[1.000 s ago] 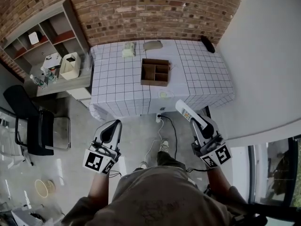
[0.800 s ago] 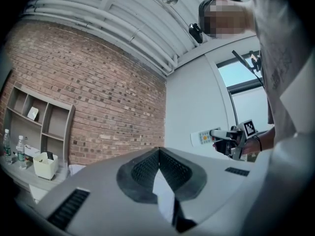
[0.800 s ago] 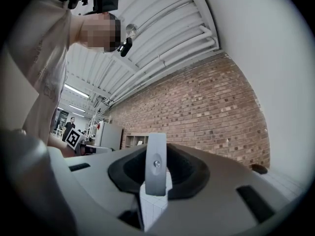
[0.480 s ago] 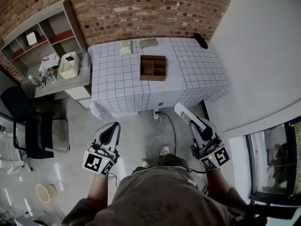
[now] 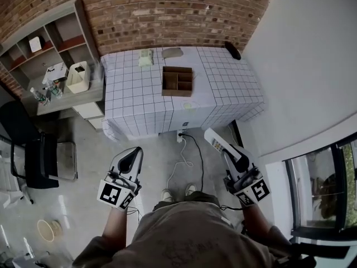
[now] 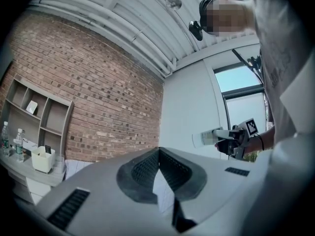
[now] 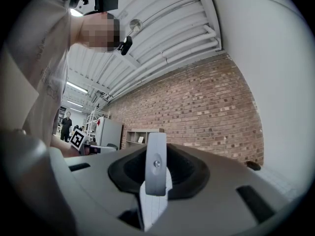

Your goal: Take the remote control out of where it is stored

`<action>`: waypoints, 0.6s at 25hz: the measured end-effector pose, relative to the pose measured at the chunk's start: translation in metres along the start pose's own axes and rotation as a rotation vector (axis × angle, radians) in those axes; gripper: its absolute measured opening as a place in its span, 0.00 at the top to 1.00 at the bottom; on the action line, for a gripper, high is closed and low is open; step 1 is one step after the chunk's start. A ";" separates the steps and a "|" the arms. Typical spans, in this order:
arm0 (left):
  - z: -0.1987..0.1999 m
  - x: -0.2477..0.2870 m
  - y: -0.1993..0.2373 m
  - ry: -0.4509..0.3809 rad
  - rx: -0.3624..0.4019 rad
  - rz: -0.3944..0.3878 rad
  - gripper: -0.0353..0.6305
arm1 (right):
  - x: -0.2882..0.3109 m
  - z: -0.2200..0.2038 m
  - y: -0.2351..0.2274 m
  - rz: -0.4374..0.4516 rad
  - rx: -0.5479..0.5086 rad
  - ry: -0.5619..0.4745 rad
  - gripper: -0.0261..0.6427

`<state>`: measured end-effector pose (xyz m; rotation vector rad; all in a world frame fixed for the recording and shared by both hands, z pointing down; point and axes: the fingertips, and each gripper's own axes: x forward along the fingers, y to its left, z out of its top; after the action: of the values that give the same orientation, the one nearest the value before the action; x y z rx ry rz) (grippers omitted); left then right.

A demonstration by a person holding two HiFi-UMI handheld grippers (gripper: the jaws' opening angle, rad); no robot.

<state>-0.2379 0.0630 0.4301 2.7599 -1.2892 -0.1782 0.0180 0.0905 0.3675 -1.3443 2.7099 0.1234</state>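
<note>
The white remote control (image 5: 216, 140) sticks out forward from my right gripper (image 5: 230, 151), which is shut on its rear end, held over the floor well short of the table. In the right gripper view the remote (image 7: 157, 167) stands edge-on between the jaws of that gripper (image 7: 157, 154). My left gripper (image 5: 134, 152) hangs level at the left, shut and holding nothing; its tips meet (image 6: 158, 150). The left gripper view also catches the remote (image 6: 210, 137) off to the right. The brown wooden compartment box (image 5: 177, 81) sits on the white tiled table (image 5: 139, 102).
A power cable (image 5: 188, 152) trails across the floor from the table's front. A shelf unit (image 5: 42, 43), a white bin (image 5: 78, 77) and a black chair (image 5: 28, 149) stand to the left. A white wall (image 5: 301, 66) runs along the right. Small items lie at the table's back edge.
The table has drawn away toward the top of the head view as the person backed off. Both grippers went back with the person, and the remote stays in the right one.
</note>
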 end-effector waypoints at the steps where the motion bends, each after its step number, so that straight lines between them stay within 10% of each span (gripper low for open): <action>1: -0.001 -0.001 -0.001 0.001 0.000 0.000 0.94 | -0.001 0.001 0.002 0.004 0.000 -0.001 0.84; 15: 0.005 0.006 -0.026 0.006 0.026 0.028 0.94 | -0.012 0.007 0.000 0.072 0.010 -0.030 0.84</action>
<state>-0.2151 0.0748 0.4215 2.7602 -1.3367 -0.1517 0.0252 0.1008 0.3622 -1.2331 2.7306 0.1343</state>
